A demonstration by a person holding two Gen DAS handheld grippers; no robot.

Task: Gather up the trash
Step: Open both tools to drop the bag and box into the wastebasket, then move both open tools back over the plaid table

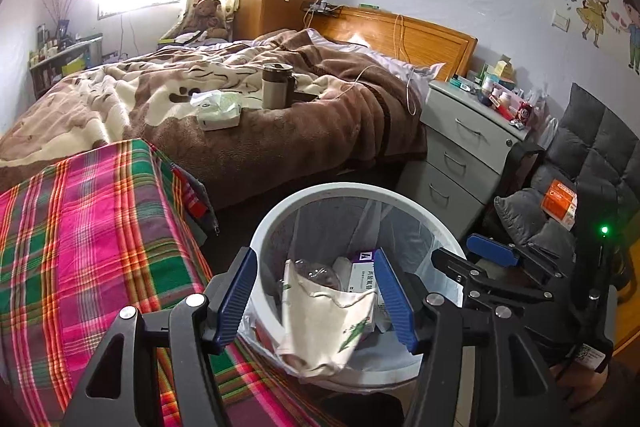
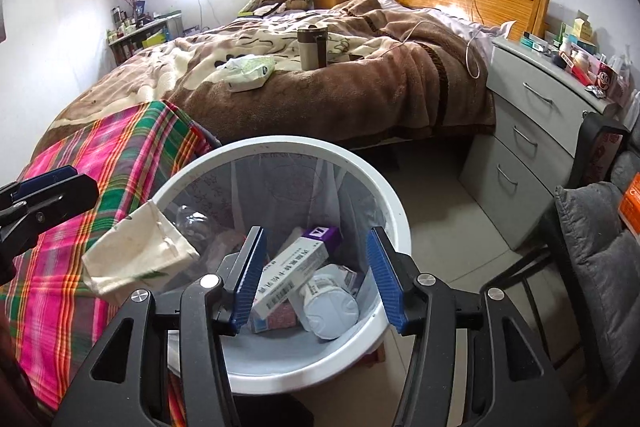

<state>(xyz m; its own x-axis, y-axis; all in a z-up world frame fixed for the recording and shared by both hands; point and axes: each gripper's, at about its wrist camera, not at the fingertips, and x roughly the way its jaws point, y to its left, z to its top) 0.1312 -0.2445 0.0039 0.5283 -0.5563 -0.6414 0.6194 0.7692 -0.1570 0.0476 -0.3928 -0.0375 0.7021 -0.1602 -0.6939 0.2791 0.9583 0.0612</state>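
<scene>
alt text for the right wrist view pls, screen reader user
The open right gripper hangs over a white trash bin lined with a clear bag, holding a medicine box and a white bottle. A cream cloth bag drapes over the bin's left rim, beside a plaid cover. Behind is a bed with a tissue pack and mug.

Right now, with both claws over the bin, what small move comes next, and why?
Probably nudge the cloth bag inward with the left claw. It hangs over the bin's rim, half outside, while the boxes already lie inside. Both claws are open and hold nothing.
</scene>
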